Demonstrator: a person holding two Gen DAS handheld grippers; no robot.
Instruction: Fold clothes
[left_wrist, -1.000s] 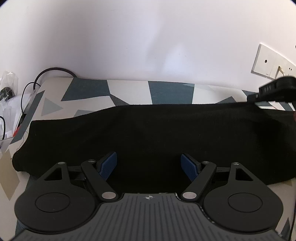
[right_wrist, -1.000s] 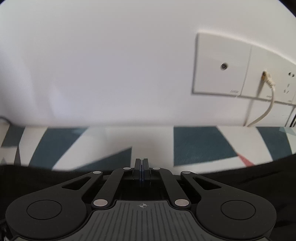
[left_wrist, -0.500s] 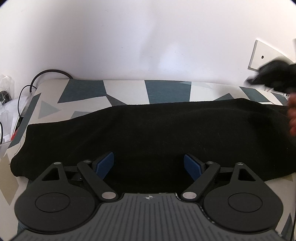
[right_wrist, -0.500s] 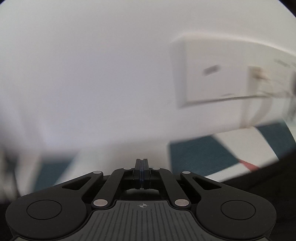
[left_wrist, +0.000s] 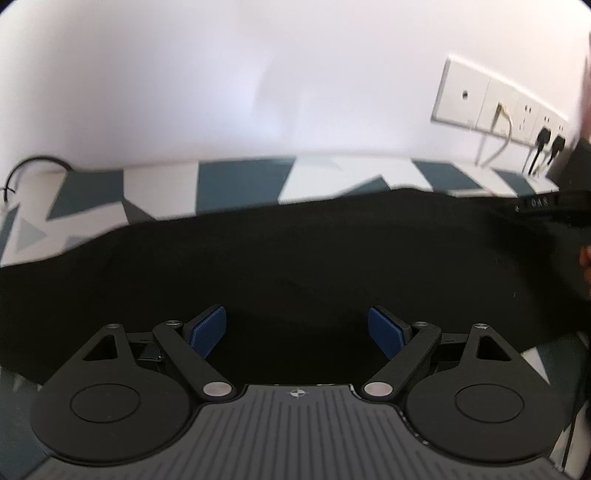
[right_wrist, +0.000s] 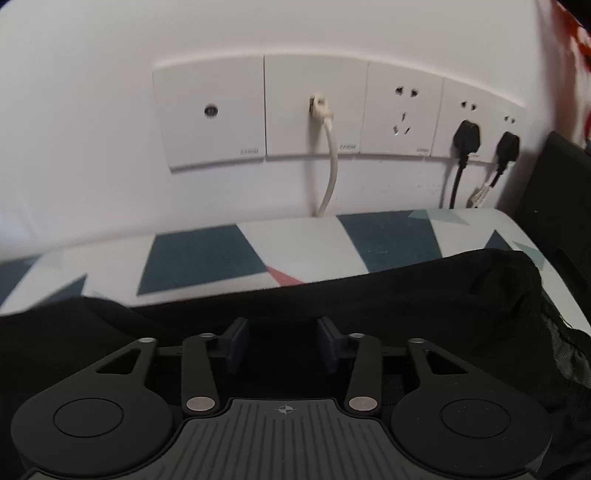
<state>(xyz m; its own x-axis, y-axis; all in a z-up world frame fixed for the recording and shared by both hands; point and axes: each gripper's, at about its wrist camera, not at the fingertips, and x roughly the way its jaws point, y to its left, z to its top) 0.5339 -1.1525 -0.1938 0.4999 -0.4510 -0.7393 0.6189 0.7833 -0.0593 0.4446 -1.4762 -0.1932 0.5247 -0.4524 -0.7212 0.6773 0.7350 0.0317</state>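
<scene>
Both grippers hovered over black garment (left_wrist: 295, 258) spread along patterned worktop (right_wrist: 207, 254). Left gripper (left_wrist: 297, 328) spread wide, empty; right gripper (right_wrist: 282, 339) opening, nothing pinched.

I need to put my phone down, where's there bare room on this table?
Bare cloth-covered table runs in a strip between the black garment and the wall. It is crowded toward the sockets, where cables drop down. The garment covers the near side under both grippers.
</scene>
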